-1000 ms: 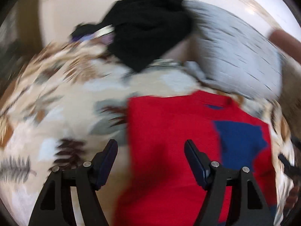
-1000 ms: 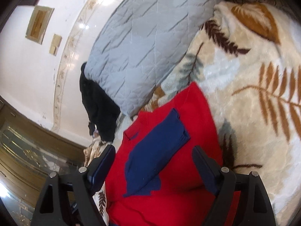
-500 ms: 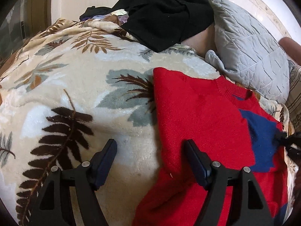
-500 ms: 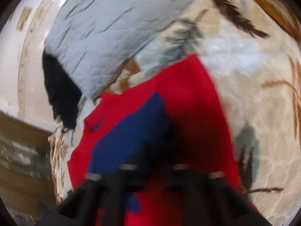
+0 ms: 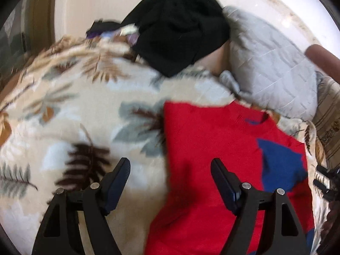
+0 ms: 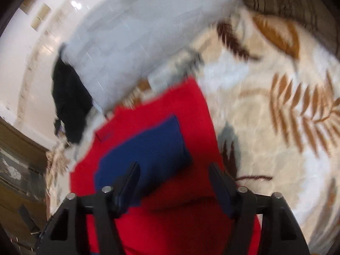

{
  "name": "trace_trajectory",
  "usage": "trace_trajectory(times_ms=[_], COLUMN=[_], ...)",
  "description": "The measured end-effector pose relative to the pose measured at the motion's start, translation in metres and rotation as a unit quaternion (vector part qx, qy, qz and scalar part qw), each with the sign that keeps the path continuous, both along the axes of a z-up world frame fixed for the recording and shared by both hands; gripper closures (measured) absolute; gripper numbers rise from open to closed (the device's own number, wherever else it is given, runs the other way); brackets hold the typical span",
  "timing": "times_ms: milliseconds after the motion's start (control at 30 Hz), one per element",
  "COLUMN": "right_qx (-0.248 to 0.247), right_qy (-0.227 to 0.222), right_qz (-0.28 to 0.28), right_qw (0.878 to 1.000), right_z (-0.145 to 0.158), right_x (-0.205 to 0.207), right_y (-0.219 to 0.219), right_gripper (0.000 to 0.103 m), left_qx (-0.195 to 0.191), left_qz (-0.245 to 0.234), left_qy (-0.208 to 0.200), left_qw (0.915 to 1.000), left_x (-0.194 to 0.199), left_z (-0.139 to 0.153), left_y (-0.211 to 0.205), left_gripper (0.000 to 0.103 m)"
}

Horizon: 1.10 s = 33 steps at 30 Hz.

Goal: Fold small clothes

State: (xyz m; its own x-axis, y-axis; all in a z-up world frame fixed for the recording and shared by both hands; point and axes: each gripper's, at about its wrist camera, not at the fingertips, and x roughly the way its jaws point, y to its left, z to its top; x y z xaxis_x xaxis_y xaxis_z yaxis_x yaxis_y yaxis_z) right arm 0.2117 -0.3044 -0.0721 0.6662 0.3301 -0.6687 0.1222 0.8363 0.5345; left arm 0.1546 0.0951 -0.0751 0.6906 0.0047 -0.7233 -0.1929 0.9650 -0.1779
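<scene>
- Left wrist view: the left gripper [image 5: 170, 167] hangs above the bed with its jaws spread wide and nothing between them; one finger sits over the leaf-print blanket [image 5: 70, 114], the other over the red sweater [image 5: 204, 148].
- The red sweater lies flat on the blanket, neckline toward the grey quilted pillow [image 5: 269, 63], with its left edge running straight down between the two fingers.
- A blue sleeve [image 5: 280, 165] is folded across the sweater's chest on the right side of this view.
- A black garment [image 5: 180, 29] is heaped at the head of the bed, touching the pillow's left corner.
- The tips of the right gripper [image 5: 326, 182] show at the far right edge, just beside the sweater.
- Right wrist view: the right gripper [image 6: 173, 177] is held with jaws apart, empty, low over the red sweater [image 6: 191, 223] and the lower end of the blue sleeve [image 6: 148, 148].
- The picture is blurred here; whether the fingers touch the cloth cannot be told.
- The pillow [image 6: 136, 42] lies beyond the sweater's collar, the black garment [image 6: 70, 104] at its left, and the blanket [image 6: 276, 127] spreads to the right.
</scene>
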Motion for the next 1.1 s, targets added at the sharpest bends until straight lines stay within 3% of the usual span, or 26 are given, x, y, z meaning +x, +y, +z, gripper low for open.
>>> trace_trajectory(times_ms=[67,167,200,267,300,400,500,567,633,833,900,967,1100], right_qx=[0.024,0.030,0.025,0.000,0.015,0.026,0.023,0.013,0.011,-0.017,-0.029,-0.029,0.002], right_qy=[-0.029,-0.038,-0.024,0.074,0.093,0.038,-0.001,0.015,0.075,-0.015,-0.027,-0.015,0.007], right_qz=[0.026,0.093,0.107,0.094,0.087,0.080,0.109,0.120,0.099,0.114,0.113,0.118,0.102], right_qw=[0.999,0.994,0.994,0.993,0.992,0.996,0.994,0.993,0.992,0.993,0.993,0.992,0.995], right_z=[0.017,0.019,0.009,-0.034,-0.046,-0.024,-0.005,-0.017,-0.046,-0.001,-0.003,-0.017,-0.030], right_x=[0.001,0.010,0.018,0.035,0.035,0.023,0.023,0.033,0.037,0.009,0.010,0.012,0.024], right_y=[0.007,0.031,0.036,0.034,0.028,0.023,0.034,0.040,0.036,0.041,0.044,0.044,0.037], right_gripper=[0.032,0.031,0.030,0.030,0.033,0.033,0.031,0.025,0.029,0.029,0.029,0.029,0.029], left_qx=[0.015,0.016,0.018,0.022,0.020,0.013,0.023,0.014,0.014,-0.013,-0.044,-0.053,0.002], left_qz=[-0.005,0.000,0.004,0.004,0.004,0.003,0.003,0.003,0.003,0.019,0.022,0.026,0.026], left_qy=[0.006,0.090,0.059,0.058,0.058,0.052,0.051,0.050,0.059,0.010,0.035,0.107,0.089], left_qw=[0.9999,0.9958,0.9981,0.9981,0.9981,0.9986,0.9985,0.9986,0.9982,0.9997,0.9982,0.9925,0.9956], left_x=[0.008,0.028,0.023,0.022,0.021,0.019,0.017,0.016,0.015,0.022,0.042,0.071,0.077], left_z=[-0.005,-0.049,-0.050,-0.048,-0.048,-0.051,-0.051,-0.051,-0.045,-0.004,-0.013,-0.045,-0.041], left_y=[-0.008,-0.011,-0.011,-0.011,-0.010,-0.007,-0.010,-0.008,-0.009,0.022,0.037,0.048,0.044], left_gripper=[0.025,0.021,0.018,0.018,0.018,0.018,0.018,0.018,0.018,0.018,0.018,0.022,0.023])
